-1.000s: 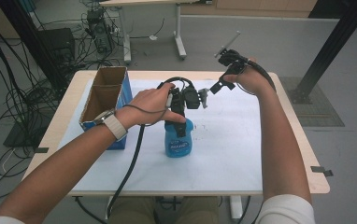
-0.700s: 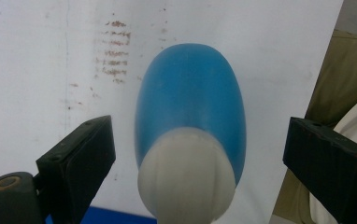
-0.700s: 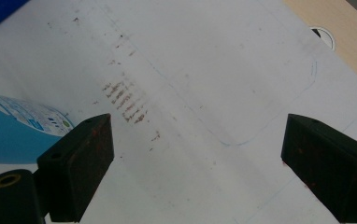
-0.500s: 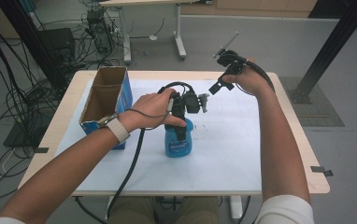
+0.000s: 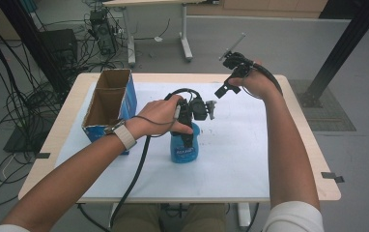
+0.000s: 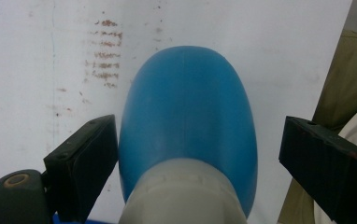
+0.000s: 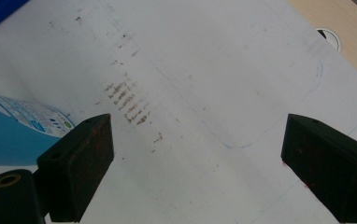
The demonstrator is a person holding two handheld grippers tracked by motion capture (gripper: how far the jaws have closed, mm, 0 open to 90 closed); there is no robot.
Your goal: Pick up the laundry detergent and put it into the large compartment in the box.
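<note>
A blue plastic bottle with a pale collar stands upright on the white sheet in mid-table. My left gripper points down over the bottle top. In the left gripper view the bottle sits between the jaws of my left gripper. The jaws have just been closing; one pad is at the bottle's side and the other stands well apart. My right gripper is held up over the far right of the table. In its own view my right gripper is open over bare sheet.
An open cardboard box with blue sides stands at the table's left. The white sheet covers most of the tabletop. A cable hole lies in the wooden edge. Cables and table legs crowd the floor beyond.
My left hand and gripper have sunk a little over the bottle. The right arm has stayed where it was.
</note>
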